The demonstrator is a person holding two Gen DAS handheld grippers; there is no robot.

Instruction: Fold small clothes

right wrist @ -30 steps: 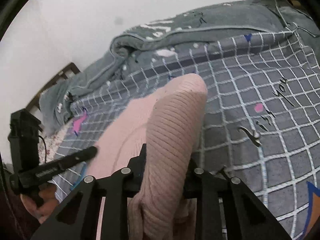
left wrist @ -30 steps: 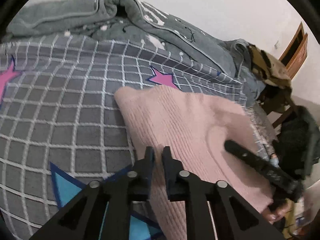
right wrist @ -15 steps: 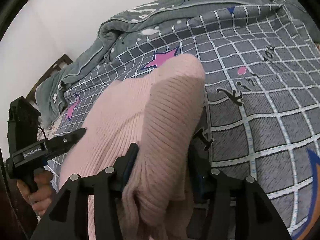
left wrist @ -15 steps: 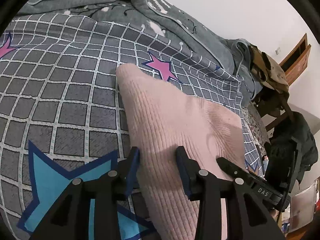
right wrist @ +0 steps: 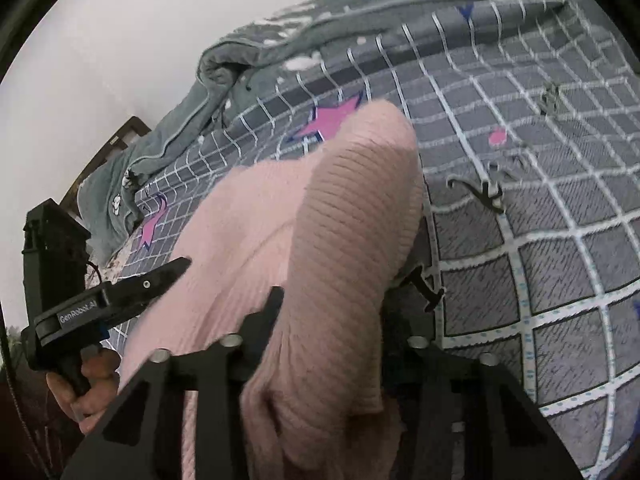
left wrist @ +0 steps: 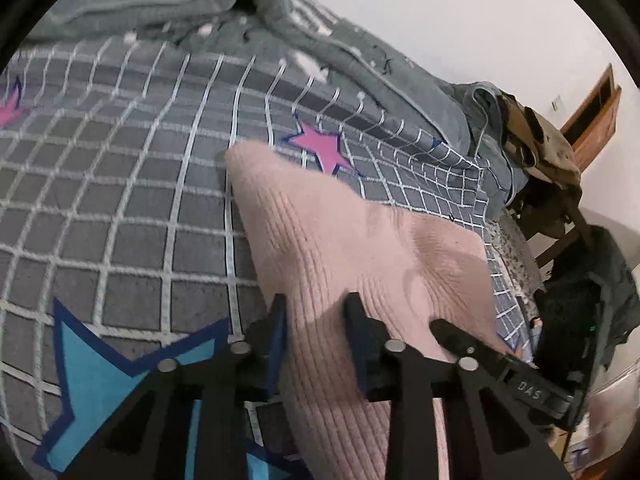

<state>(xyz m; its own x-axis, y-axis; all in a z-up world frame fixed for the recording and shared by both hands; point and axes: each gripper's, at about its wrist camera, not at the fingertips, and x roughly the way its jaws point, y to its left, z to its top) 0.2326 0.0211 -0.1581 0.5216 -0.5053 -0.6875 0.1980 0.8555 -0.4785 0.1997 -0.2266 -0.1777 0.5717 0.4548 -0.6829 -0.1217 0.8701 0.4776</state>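
A pink ribbed knit garment (left wrist: pixel 360 248) lies on the grey checked bedspread (left wrist: pixel 120 200), its far end near a pink star. My left gripper (left wrist: pixel 316 312) is open, its two fingers standing on either side of the garment's near edge. In the right wrist view the same garment (right wrist: pixel 328 220) is bunched into a thick fold between the open jaws of my right gripper (right wrist: pixel 332 304). The right gripper also shows in the left wrist view (left wrist: pixel 472 344), and the left gripper shows in the right wrist view (right wrist: pixel 160 276), held by a hand.
A rumpled grey blanket (left wrist: pixel 224 8) lies along the far side of the bed against the white wall. A wooden chair (left wrist: pixel 592 120) with clothes piled on it stands at the right, past the bed's edge. Dark clothing (left wrist: pixel 592 300) hangs below it.
Both grippers have opened wider around the pink garment over the last second. The left gripper, shut a second ago, now straddles the garment's edge. The garment has settled lower onto the bed.
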